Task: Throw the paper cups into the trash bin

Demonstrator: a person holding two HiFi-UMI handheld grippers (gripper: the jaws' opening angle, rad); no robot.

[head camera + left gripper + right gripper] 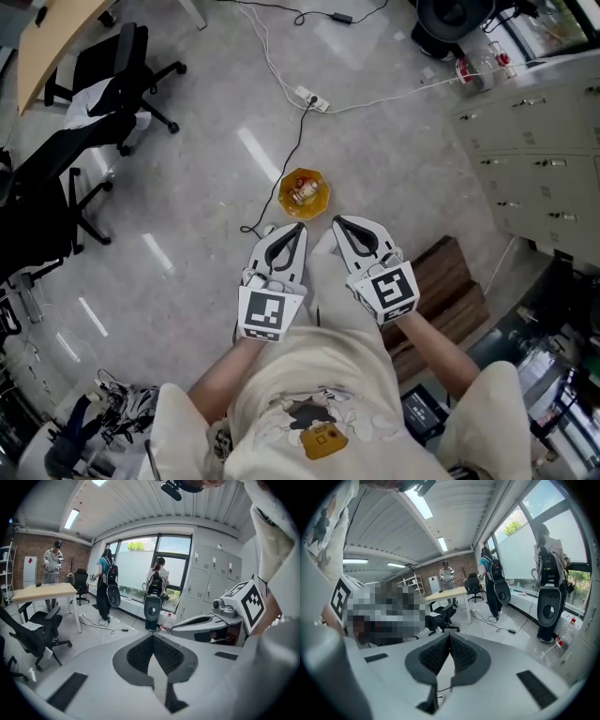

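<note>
Paper cups do not show plainly in any view; the only candidate is the pale and reddish clutter inside the amber bin [285, 193] on the floor just beyond my jaw tips, so they may already be in. My left gripper [297, 227] and right gripper [338, 221] are both clenched on nothing, side by side near my body. I judge such cups light, thin-walled and easily crushed, best pinched gently across the rim, one pad inside and one outside.
</note>
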